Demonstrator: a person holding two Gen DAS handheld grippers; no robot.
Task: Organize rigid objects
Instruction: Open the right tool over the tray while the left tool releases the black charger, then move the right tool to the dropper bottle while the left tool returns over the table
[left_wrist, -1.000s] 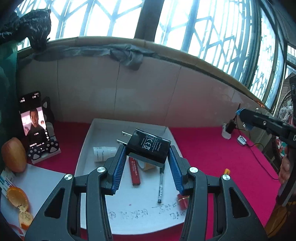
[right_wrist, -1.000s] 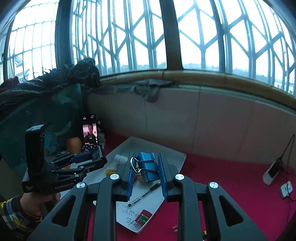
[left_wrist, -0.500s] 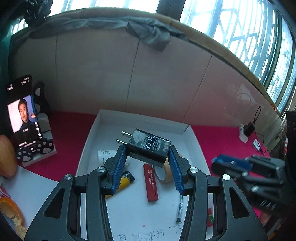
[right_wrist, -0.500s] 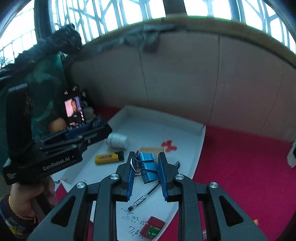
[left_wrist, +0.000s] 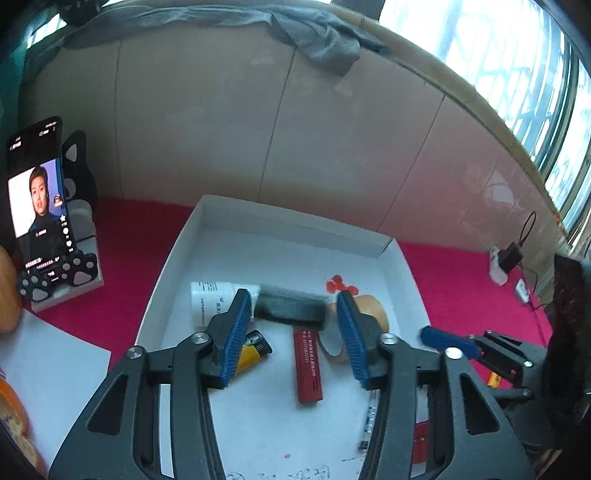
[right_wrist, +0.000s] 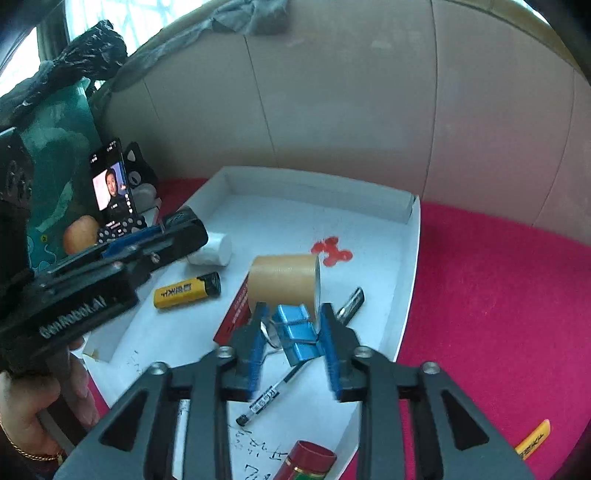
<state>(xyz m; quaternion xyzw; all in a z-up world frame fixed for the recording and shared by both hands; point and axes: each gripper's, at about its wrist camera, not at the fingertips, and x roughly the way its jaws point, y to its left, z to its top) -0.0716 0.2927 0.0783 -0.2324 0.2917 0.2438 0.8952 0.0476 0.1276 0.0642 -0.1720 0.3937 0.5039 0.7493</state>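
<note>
A white tray (left_wrist: 173, 258) lies on the red cloth. In the left wrist view my left gripper (left_wrist: 295, 332) hovers over the tray with its jaws opening. The black charger (left_wrist: 291, 306) shows blurred between the tips, clear of both pads. In the right wrist view my right gripper (right_wrist: 293, 339) is low over the tray, jaws opening. The blue binder clip (right_wrist: 295, 332) sits loose between the fingers beside the tape roll (right_wrist: 284, 284). In the tray lie a white bottle (left_wrist: 210, 299), a yellow lighter (right_wrist: 186, 291), a red bar (left_wrist: 307, 363), a pen (right_wrist: 273, 391) and a red spinner (right_wrist: 332, 253).
A phone (left_wrist: 37, 195) on a stand is left of the tray, with a round fruit (right_wrist: 79, 238) near it. Another yellow lighter (right_wrist: 532, 439) lies on the red cloth at right. A red-capped item (right_wrist: 306, 458) rests at the tray's near edge. A charger and cable (left_wrist: 509, 254) sit far right.
Both grippers sank toward the tray and opened. The charger has left the left pads and drops blurred; the binder clip is free of the right pads.
</note>
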